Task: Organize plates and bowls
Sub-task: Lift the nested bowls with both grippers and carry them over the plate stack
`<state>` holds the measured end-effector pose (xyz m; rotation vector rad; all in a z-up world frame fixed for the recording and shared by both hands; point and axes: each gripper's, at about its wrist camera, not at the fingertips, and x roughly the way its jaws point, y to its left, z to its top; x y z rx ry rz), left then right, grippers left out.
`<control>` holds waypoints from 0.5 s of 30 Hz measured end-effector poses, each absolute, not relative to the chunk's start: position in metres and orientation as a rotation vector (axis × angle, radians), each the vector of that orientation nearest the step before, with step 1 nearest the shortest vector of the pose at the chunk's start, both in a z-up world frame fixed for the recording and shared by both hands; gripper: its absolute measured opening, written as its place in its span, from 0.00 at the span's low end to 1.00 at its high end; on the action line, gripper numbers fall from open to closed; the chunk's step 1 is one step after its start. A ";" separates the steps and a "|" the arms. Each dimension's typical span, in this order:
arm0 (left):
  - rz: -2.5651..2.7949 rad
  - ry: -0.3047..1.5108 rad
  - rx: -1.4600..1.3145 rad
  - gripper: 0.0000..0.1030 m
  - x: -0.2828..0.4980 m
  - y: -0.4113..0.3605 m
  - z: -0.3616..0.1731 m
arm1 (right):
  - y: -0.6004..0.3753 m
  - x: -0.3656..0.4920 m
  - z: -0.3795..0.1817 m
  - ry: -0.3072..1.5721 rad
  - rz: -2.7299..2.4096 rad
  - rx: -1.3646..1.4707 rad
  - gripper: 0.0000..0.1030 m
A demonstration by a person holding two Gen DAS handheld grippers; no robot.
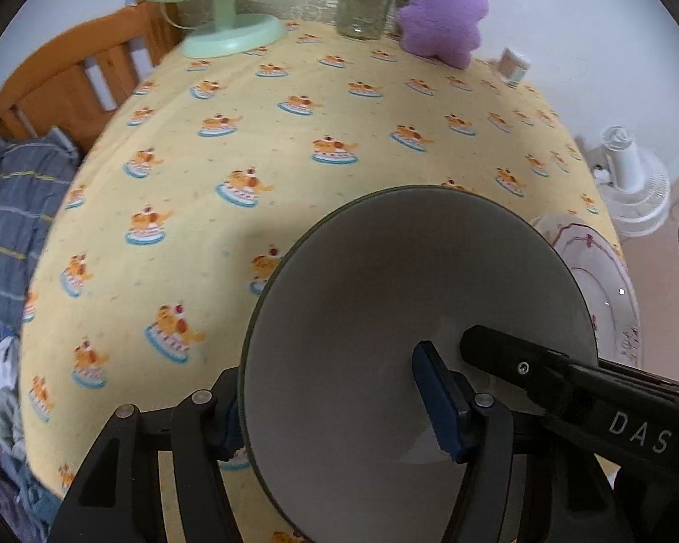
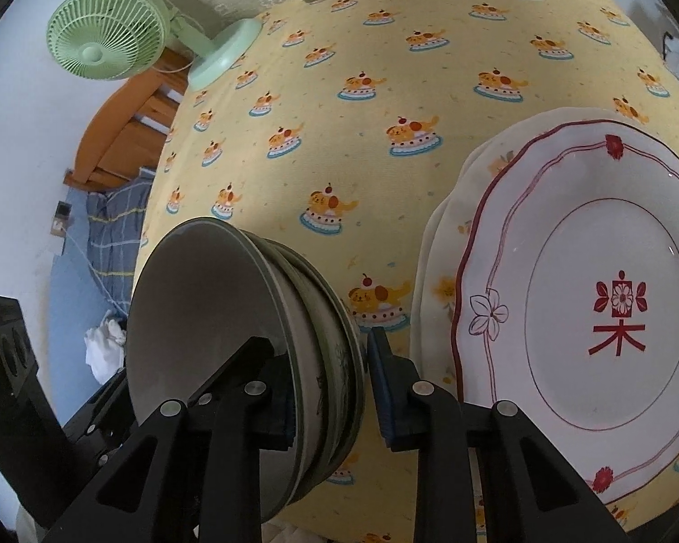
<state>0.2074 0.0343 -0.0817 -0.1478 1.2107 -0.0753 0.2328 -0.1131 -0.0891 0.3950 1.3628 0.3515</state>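
Grippers both clamp nested bowls (image 2: pixel 231 339) on the yellow tabletop (image 2: pixel 384 68): left gripper (image 1: pixel 330 412), right gripper (image 2: pixel 335 389); plates (image 2: pixel 579 307) stacked right.

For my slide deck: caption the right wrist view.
Gripper straddles rims of nested bowls beside stacked plates.

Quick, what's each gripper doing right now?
Left gripper: straddles the top bowl at its rim; whether it grips cannot be told.
Right gripper: closed on the stacked bowls.
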 end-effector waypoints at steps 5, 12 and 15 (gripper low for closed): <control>-0.173 1.203 -0.181 0.60 0.211 0.038 -0.088 | -0.110 0.231 -0.087 1.355 0.320 0.368 0.28; -0.255 1.214 -0.211 0.59 0.214 0.041 -0.090 | -0.104 0.228 -0.085 1.342 0.268 0.354 0.29; -0.245 1.205 -0.216 0.57 0.215 0.040 -0.087 | -0.104 0.228 -0.085 1.345 0.243 0.367 0.30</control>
